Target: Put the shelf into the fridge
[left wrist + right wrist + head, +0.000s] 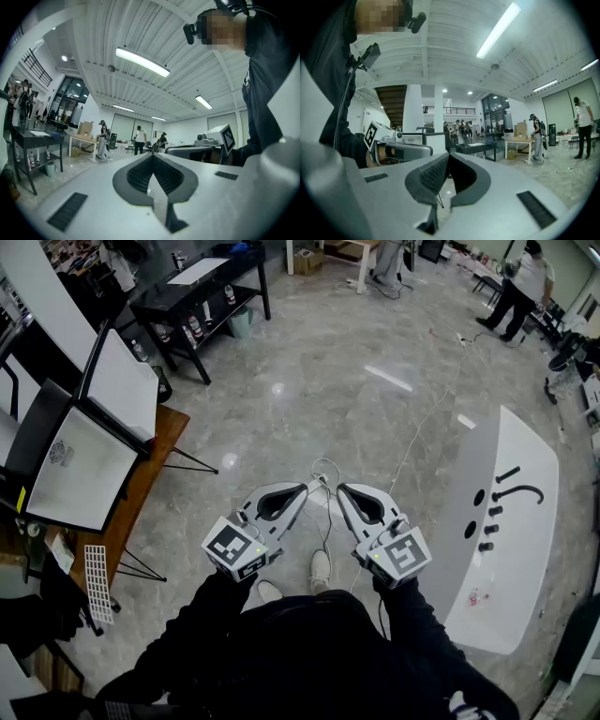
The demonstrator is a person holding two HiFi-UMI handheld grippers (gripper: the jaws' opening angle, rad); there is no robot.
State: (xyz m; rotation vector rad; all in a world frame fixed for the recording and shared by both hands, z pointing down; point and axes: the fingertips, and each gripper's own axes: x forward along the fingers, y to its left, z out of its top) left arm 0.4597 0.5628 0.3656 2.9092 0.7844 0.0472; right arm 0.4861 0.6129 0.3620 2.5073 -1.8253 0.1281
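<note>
A white wire shelf (97, 582) lies on the wooden table (150, 470) at the left, near its front corner. Behind it a small black fridge (73, 468) with a white inside stands open, its door (124, 382) swung back. I hold both grippers side by side in front of my body, over the floor and well to the right of the table. The left gripper (305, 488) (152, 158) is shut with nothing in it. The right gripper (341, 489) (447, 158) is shut and empty too. Both gripper views point up at the ceiling and the room.
A long white panel (525, 549) with black knobs and a hook-shaped part lies at the right. A cable (412, 446) runs across the marble floor. A black rack (202, 306) with bottles stands at the back left. People work in the far room (520, 287).
</note>
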